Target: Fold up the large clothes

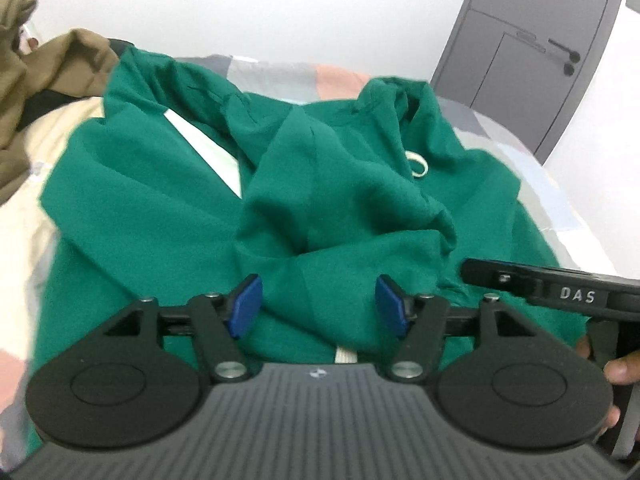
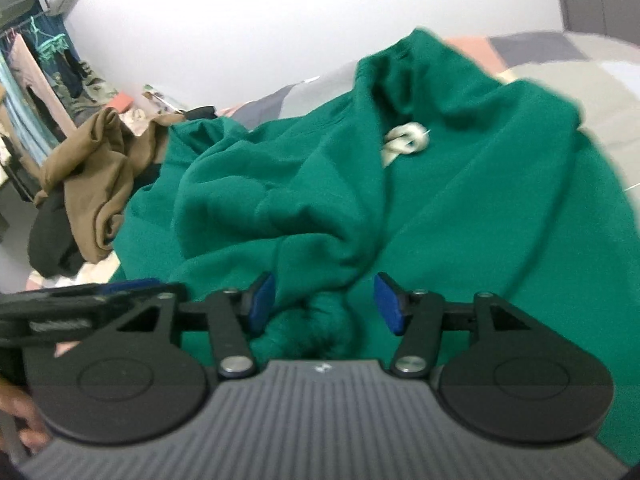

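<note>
A: Where does the green hoodie [image 1: 168, 216] lie?

B: Crumpled on the bed [image 1: 24, 216], its white drawstring [image 2: 404, 140] showing, a brown garment [image 2: 96, 184] heaped beside it.

A: And the jaws?

B: The left gripper [image 1: 318, 306] stands apart, green cloth between its blue pads [image 1: 246, 306] but unpinched. The right gripper [image 2: 326, 304] is likewise apart over a bunched fold.

Each camera rides just behind its own gripper, tilted down and close over the bed [image 1: 532, 160]. Both views share the crumpled green hoodie [image 1: 168, 216] and the brown garment [image 2: 100, 184] at the bed's far left edge.
</note>
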